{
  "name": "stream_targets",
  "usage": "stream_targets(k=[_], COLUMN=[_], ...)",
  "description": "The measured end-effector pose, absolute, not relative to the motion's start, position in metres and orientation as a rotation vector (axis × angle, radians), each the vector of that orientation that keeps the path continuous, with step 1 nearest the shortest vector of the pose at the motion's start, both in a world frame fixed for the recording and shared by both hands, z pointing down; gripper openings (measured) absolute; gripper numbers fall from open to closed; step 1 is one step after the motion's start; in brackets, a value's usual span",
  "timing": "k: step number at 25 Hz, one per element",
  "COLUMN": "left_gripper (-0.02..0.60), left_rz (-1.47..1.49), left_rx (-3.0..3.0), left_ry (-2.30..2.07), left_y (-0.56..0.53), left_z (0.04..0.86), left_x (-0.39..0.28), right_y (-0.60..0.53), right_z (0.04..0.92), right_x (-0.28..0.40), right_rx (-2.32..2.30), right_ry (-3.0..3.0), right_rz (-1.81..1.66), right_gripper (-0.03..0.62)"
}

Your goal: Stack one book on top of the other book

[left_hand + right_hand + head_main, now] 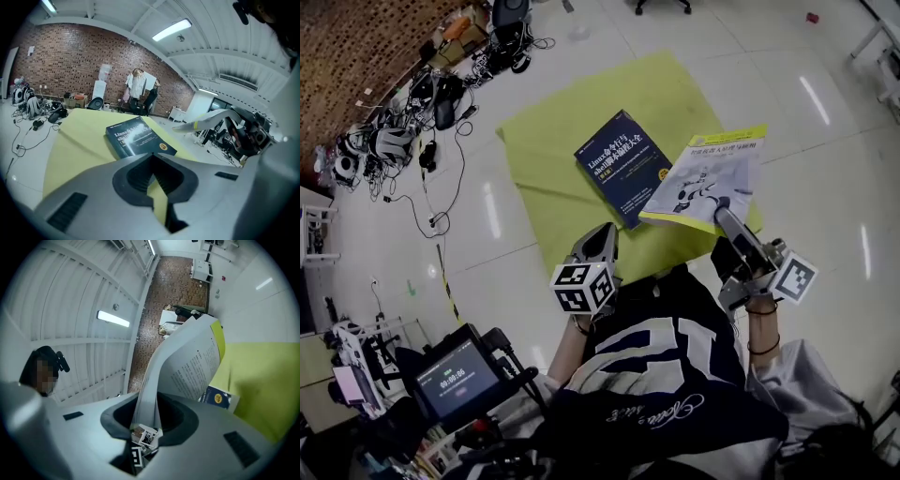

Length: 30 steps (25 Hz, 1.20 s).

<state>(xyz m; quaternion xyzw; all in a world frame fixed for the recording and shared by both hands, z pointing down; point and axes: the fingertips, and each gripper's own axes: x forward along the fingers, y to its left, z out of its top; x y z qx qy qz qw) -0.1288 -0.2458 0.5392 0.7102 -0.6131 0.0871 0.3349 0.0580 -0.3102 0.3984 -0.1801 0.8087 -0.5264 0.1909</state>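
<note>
A dark blue book (pixel 622 167) lies flat on a yellow-green cloth (pixel 544 150) on the floor. A white book with a yellow stripe (pixel 705 178) hangs in the air just right of it, its near edge clamped in my right gripper (pixel 724 214). The right gripper view shows the white book (pixel 187 366) bending upward out of my right gripper (pixel 146 413), with the blue book (pixel 218 397) below it. My left gripper (pixel 602 234) hovers over the cloth's near edge, shut and empty. The left gripper (pixel 151 157) points at the blue book (pixel 138 138); the white book (pixel 211 117) floats to the right.
Cables, bags and gear (pixel 394 131) are piled along the floor at the upper left. A device with a lit screen (pixel 455 380) sits at the lower left beside the person's torso. Pale glossy floor surrounds the cloth. A brick wall (pixel 70 61) stands behind.
</note>
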Motion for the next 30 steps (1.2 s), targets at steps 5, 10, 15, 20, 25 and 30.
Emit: stream_targets(k=[5, 10, 15, 20, 25, 30], left_gripper=[0.003, 0.003, 0.003, 0.003, 0.003, 0.003], left_rz=[0.208, 0.210, 0.203, 0.207, 0.212, 0.211], left_rx=[1.862, 1.872, 1.869, 1.864, 1.883, 1.904], left_ry=[-1.624, -1.637, -1.643, -1.627, -1.576, -1.530], left_y=[-0.240, -0.229, -0.207, -0.194, -0.195, -0.224], left_z=[0.544, 0.559, 0.579, 0.590, 0.581, 0.558], left_x=[-0.147, -0.157, -0.189, -0.205, -0.215, -0.229], right_y=[-0.318, -0.314, -0.281, -0.264, -0.257, -0.272], right_z=[0.399, 0.436, 0.500, 0.580, 0.626, 0.620], right_x=[0.011, -0.033, -0.082, -0.075, -0.064, -0.073], right_rx=[-0.419, -0.355, -0.369, -0.634, -0.919, -1.085], right_ry=[2.351, 2.386, 2.414, 2.382, 2.365, 2.510], right_rz=[-1.429, -1.482, -1.597, -1.755, -1.880, -1.857], right_gripper=[0.086, 0.087, 0.089, 0.082, 0.087, 0.176])
